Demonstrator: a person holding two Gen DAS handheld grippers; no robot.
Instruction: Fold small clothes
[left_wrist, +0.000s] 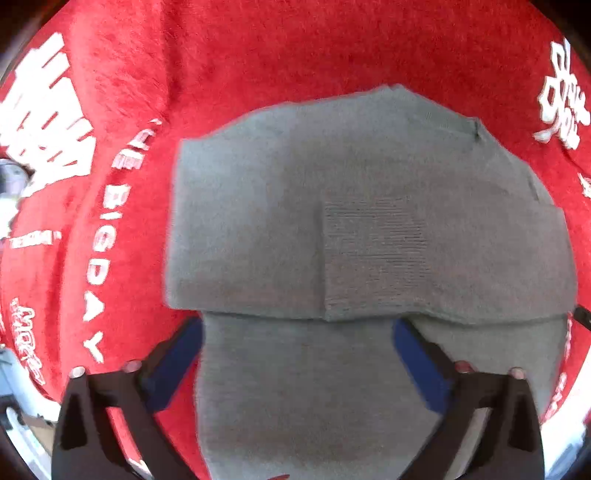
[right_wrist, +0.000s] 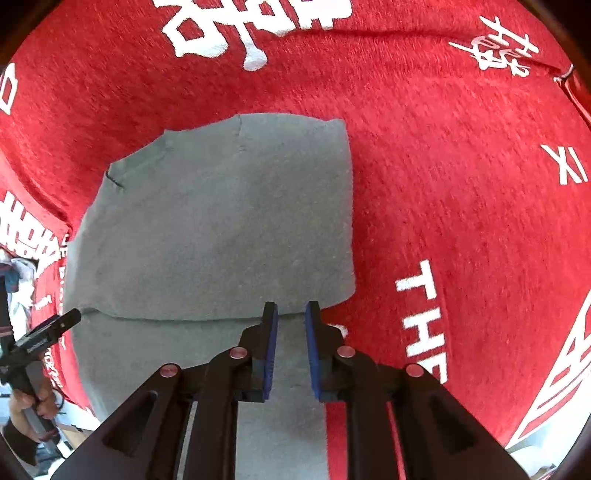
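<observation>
A small grey knit garment (left_wrist: 280, 221) lies on a red cloth, with one part folded back over the other and a fold edge running across it. A ribbed cuff (left_wrist: 373, 254) rests on the top layer. My left gripper (left_wrist: 298, 328) hovers over the near layer, pointing straight down, its jaws wide open and holding nothing. In the right wrist view the same garment (right_wrist: 221, 229) lies ahead. My right gripper (right_wrist: 291, 306) is at the fold edge, its blue pads a narrow gap apart, with the cloth lying below them, not pinched. The left gripper's tip (right_wrist: 70, 317) shows at the left.
The red cloth (right_wrist: 443, 184) with white lettering covers the whole work surface around the garment. A person's hand (right_wrist: 33, 406) grips the left tool's handle. Blurred clutter (right_wrist: 18, 273) sits beyond the cloth's left edge, and a pale floor strip (right_wrist: 532, 446) shows at the lower right.
</observation>
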